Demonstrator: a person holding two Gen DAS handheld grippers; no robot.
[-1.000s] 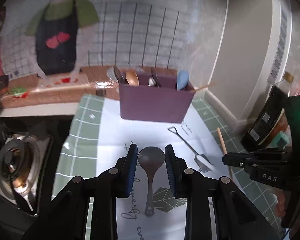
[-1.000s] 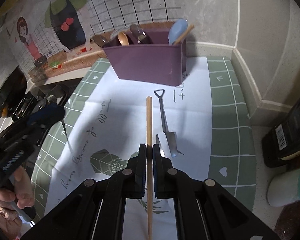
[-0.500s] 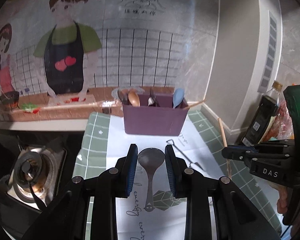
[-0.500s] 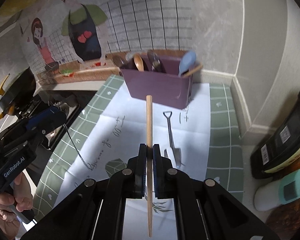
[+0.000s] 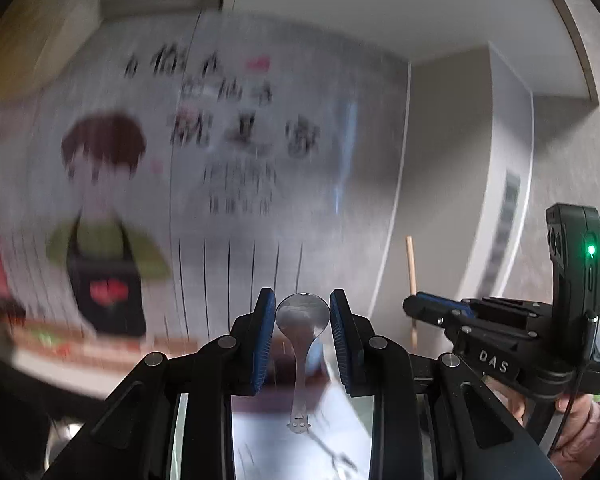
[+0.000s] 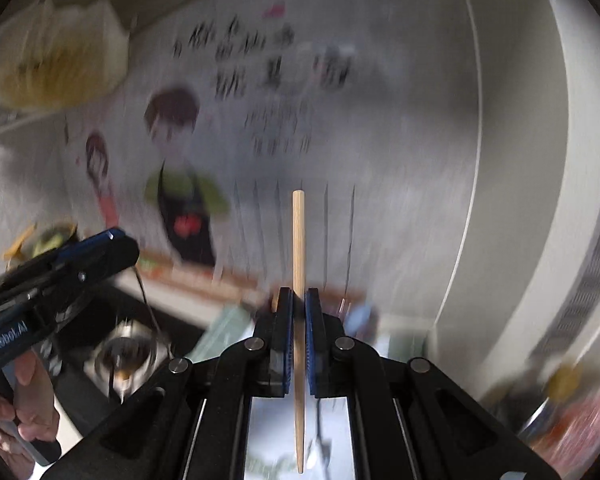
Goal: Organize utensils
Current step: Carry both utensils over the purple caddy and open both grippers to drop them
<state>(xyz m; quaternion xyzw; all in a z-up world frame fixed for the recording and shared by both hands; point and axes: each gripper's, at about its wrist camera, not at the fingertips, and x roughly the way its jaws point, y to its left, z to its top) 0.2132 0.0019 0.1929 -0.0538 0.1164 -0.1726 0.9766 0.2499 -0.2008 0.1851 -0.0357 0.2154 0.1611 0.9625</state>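
Gripping a metal spoon (image 5: 302, 316) by the sides of its bowl, the left gripper (image 5: 302, 312) appears in the left wrist view with its blue pads (image 5: 263, 332) closed against the bowl and the handle hanging down between the fingers. Behind it a blurred wall mural (image 5: 104, 216) shows a cartoon figure in an apron. At right, the right gripper (image 5: 414, 310) holds a wooden chopstick (image 5: 411, 276) upright.

Right wrist view: the right gripper (image 6: 299, 312) has its fingers nearly together, pinching the chopstick (image 6: 298, 240), which runs vertically with its blunt end up. At left, a hand (image 6: 24, 404) holds the left gripper (image 6: 116, 240). The background, including a stove burner (image 6: 126, 354), is motion-blurred.
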